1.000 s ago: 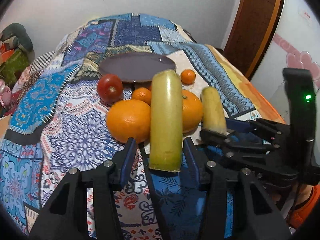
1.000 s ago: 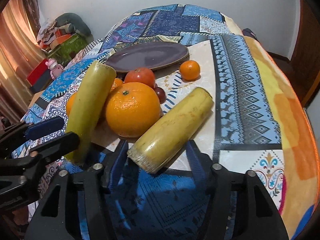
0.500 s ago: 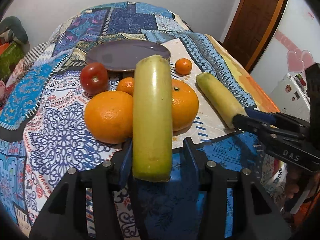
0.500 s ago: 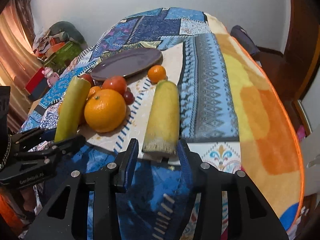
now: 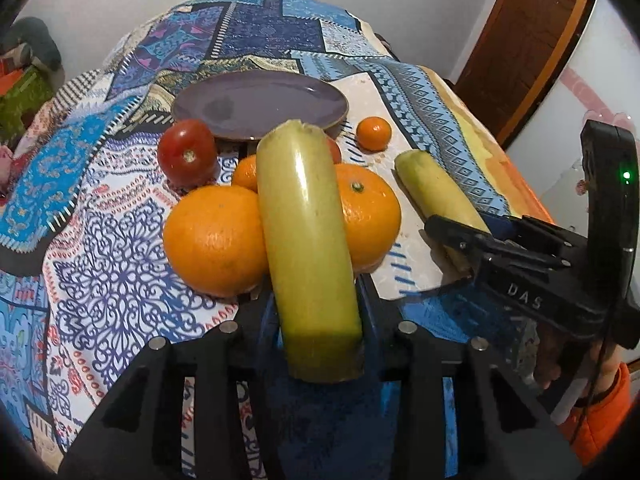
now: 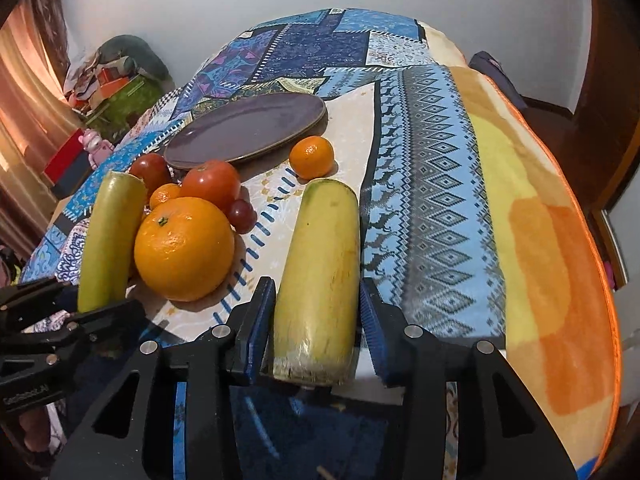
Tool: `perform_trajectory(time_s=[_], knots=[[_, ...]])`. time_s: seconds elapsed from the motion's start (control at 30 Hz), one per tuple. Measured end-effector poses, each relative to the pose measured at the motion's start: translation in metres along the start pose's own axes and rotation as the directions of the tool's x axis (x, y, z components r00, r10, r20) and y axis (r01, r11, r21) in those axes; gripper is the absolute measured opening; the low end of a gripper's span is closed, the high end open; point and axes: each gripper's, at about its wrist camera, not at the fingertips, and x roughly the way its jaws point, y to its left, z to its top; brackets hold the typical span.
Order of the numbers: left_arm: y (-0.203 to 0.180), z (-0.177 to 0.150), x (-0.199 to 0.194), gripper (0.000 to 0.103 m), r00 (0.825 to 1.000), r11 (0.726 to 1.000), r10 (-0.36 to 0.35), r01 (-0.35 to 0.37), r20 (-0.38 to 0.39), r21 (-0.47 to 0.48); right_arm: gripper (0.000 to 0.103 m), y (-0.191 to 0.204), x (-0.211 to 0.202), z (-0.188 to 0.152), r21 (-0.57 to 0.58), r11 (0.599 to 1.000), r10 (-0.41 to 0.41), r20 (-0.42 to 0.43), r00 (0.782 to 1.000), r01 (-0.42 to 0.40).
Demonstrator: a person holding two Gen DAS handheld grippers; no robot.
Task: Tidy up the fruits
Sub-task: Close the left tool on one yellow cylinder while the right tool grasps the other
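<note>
Your left gripper (image 5: 320,320) is closing on one yellow-green stalk (image 5: 308,240) while your right gripper (image 6: 316,328) brackets another (image 6: 320,276), barely apart, likely bound for the far plate (image 5: 260,100).

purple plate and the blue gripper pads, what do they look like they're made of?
Purple plate: looks like glazed ceramic or stoneware, with a soft sheen and a thin brownish rim edge; melamine can't be ruled out.
Blue pads on the right gripper: ridged, matte, likely rubber or soft plastic, mounted on hard black plastic fingers.
</note>
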Motion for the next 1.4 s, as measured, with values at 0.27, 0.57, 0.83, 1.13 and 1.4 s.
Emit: perform_trajectory(time_s=[0.27,0.57,0.83,1.13,1.4], knots=[[0.002,0.006,0.006,0.039,1.0,0.998,-0.016,0.015,-0.016,-0.059,0.037,0.0,0.004,0.0,-0.021,1.0,-0.003,0.011,1.0,0.004],[0.006,-0.008,-0.013,0.034,1.0,1.0,0.013,-0.013,-0.006,-0.013,0.036,0.001,-0.01,-0.009,-0.019,0.998,0.052,0.0,0.999,-0.052],[0.001,-0.026,-0.022,0.034,0.999,0.997,0.034,-0.031,-0.037,0.065,0.036,0.009,-0.025,-0.026,-0.029,0.997,0.076,-0.023,0.997,-0.076],[0.0,-0.011,-0.006,0.035,0.999,0.999,0.038,-0.037,-0.034,0.03,0.036,0.015,-0.017,-0.022,-0.058,0.996,0.069,-0.04,0.997,-0.071],[0.0,-0.013,-0.006,0.035,0.999,0.999,0.026,-0.025,-0.025,0.025,0.036,0.023,-0.004,-0.019,-0.091,0.995,0.049,-0.031,0.998,-0.052]])
